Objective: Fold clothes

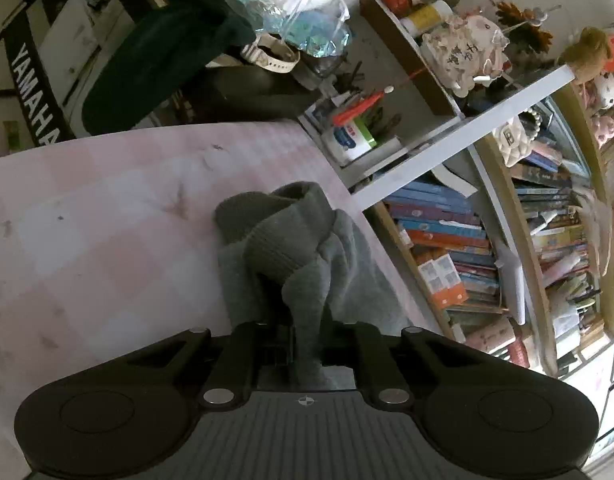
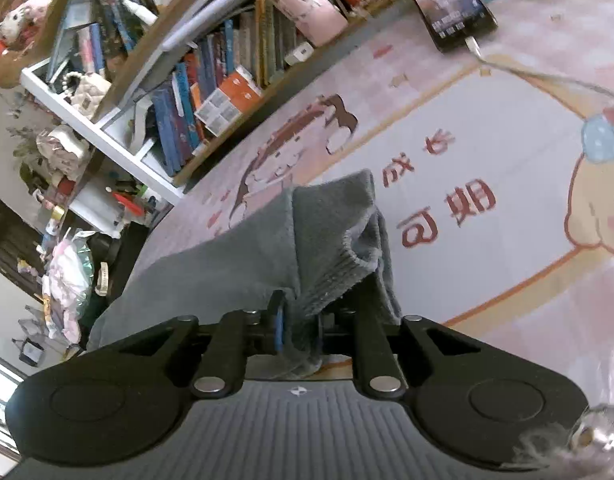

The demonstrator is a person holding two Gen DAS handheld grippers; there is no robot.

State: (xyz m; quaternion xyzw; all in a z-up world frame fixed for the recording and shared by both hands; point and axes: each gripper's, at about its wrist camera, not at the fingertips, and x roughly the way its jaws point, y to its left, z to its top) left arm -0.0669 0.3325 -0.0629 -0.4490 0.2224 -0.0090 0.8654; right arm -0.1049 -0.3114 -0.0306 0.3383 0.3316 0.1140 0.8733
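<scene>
A grey knitted garment [image 1: 283, 236] with a ribbed cuff lies bunched near the right edge of the pink checked bed cover [image 1: 107, 220]. My left gripper [image 1: 307, 332] is shut on a fold of it, and the cloth runs down between the jaws. In the right wrist view the same grey garment [image 2: 307, 236] hangs lifted above the pink cartoon rug [image 2: 487, 160], and my right gripper [image 2: 301, 332] is shut on its ribbed edge. The fingertips of both grippers are hidden by the cloth.
A crowded bookshelf [image 1: 447, 240] stands just right of the bed, its white shelf board [image 1: 467, 136] jutting toward it. A dark chair [image 1: 167, 60] and a black keyboard [image 1: 31, 88] are beyond the bed. A phone on a cable [image 2: 451, 4] lies on the rug.
</scene>
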